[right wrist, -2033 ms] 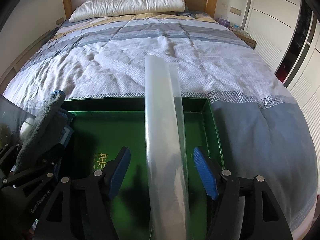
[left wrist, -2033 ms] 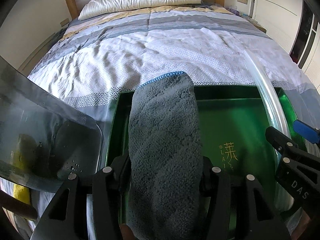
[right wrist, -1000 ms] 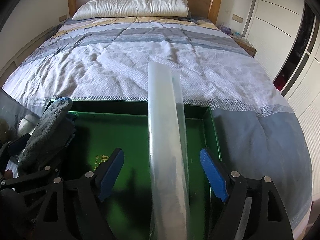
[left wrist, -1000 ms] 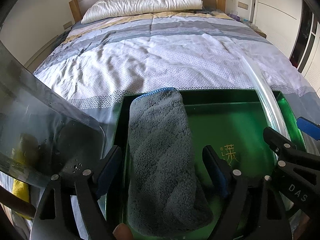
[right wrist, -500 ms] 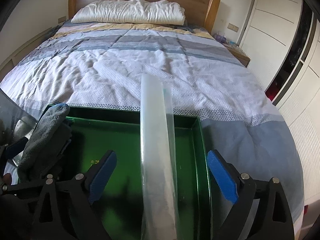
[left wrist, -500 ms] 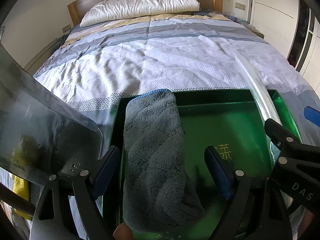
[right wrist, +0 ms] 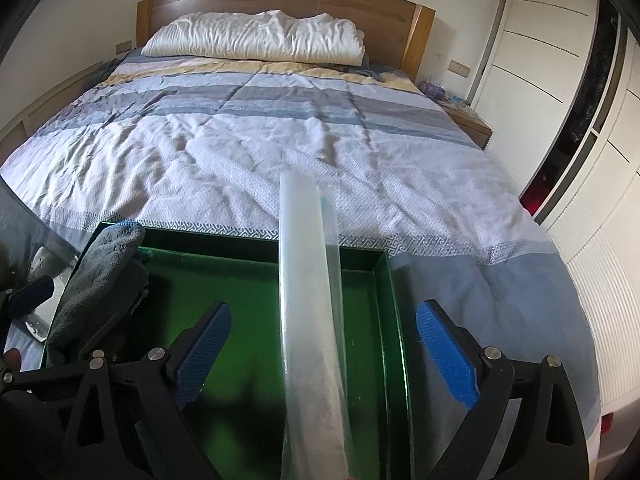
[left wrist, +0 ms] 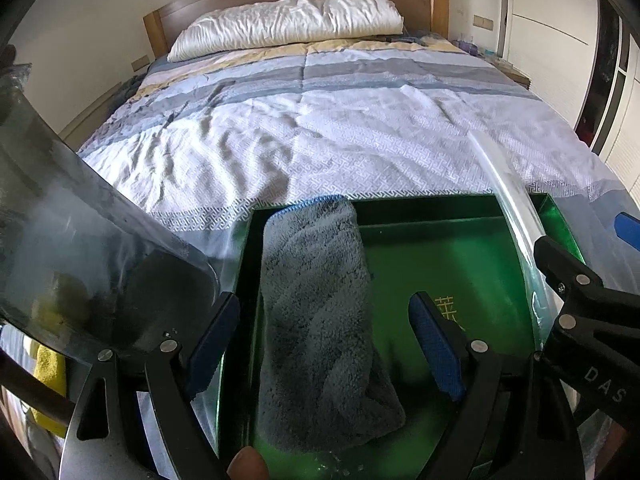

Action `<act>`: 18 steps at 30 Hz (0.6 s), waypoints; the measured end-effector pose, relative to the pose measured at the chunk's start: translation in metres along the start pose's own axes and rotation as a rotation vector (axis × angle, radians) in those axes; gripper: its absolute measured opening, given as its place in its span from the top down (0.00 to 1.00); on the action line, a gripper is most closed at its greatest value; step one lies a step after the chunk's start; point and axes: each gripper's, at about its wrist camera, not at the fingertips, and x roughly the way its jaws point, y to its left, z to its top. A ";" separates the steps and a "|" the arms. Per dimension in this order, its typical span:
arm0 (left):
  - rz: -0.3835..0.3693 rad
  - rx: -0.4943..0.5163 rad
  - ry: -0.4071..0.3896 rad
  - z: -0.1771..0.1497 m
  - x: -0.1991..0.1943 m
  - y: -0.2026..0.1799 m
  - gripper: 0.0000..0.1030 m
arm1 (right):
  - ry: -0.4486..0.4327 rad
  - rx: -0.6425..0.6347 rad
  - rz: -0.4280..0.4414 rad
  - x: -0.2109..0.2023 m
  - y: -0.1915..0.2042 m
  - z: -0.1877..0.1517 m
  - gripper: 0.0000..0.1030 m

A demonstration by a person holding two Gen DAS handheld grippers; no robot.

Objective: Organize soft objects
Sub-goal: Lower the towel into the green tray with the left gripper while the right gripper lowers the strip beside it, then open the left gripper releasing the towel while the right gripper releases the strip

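A grey folded towel [left wrist: 320, 320] with a blue edge lies along the left side of a green tray [left wrist: 460, 264] on the bed. My left gripper [left wrist: 326, 344] is open, its blue pads either side of the towel without touching it. The towel also shows in the right wrist view [right wrist: 96, 280], at the left of the tray [right wrist: 248, 304]. My right gripper [right wrist: 324, 348] is open, and a long translucent plastic strip [right wrist: 310, 320] runs between its jaws, touching neither pad. The strip also shows in the left wrist view [left wrist: 516, 216], at the tray's right side.
The tray sits at the foot of a bed with a striped white, grey and blue quilt [right wrist: 248, 136] and a white pillow [right wrist: 256, 36]. A clear plastic sheet [left wrist: 80, 248] stands at the left over something yellow [left wrist: 50, 364]. White wardrobe doors [right wrist: 560, 80] are at the right.
My left gripper opened and let go of the grey towel, which now lies in the tray. My right gripper opened wider around the plastic strip. Both grippers drew back a little.
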 end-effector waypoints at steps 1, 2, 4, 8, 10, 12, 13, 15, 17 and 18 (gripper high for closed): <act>-0.001 -0.001 -0.001 0.000 -0.001 0.000 0.20 | -0.003 0.001 0.000 -0.001 0.000 0.000 0.07; 0.000 -0.002 -0.002 0.001 -0.002 0.001 0.20 | -0.004 0.004 0.002 -0.003 0.000 0.001 0.07; 0.002 -0.005 -0.006 0.001 -0.004 0.002 0.20 | -0.009 0.002 0.000 -0.005 0.001 0.001 0.07; 0.000 -0.010 -0.008 0.001 -0.007 0.004 0.20 | -0.018 0.000 -0.005 -0.012 0.002 0.002 0.07; -0.005 -0.012 -0.011 0.001 -0.010 0.003 0.20 | -0.022 0.000 -0.006 -0.016 0.001 0.002 0.07; -0.008 -0.011 -0.013 0.001 -0.012 0.003 0.20 | -0.028 0.000 -0.009 -0.020 0.001 0.001 0.07; -0.010 -0.011 -0.013 0.000 -0.013 0.003 0.20 | -0.028 0.001 -0.009 -0.021 0.001 0.001 0.07; -0.014 -0.011 -0.013 0.000 -0.016 0.003 0.20 | -0.030 0.002 -0.014 -0.024 0.001 0.002 0.07; -0.017 -0.012 -0.016 -0.001 -0.019 0.003 0.20 | -0.034 0.005 -0.017 -0.029 0.000 0.002 0.07; -0.019 -0.014 -0.019 -0.001 -0.022 0.003 0.20 | -0.037 0.006 -0.019 -0.031 0.000 0.002 0.07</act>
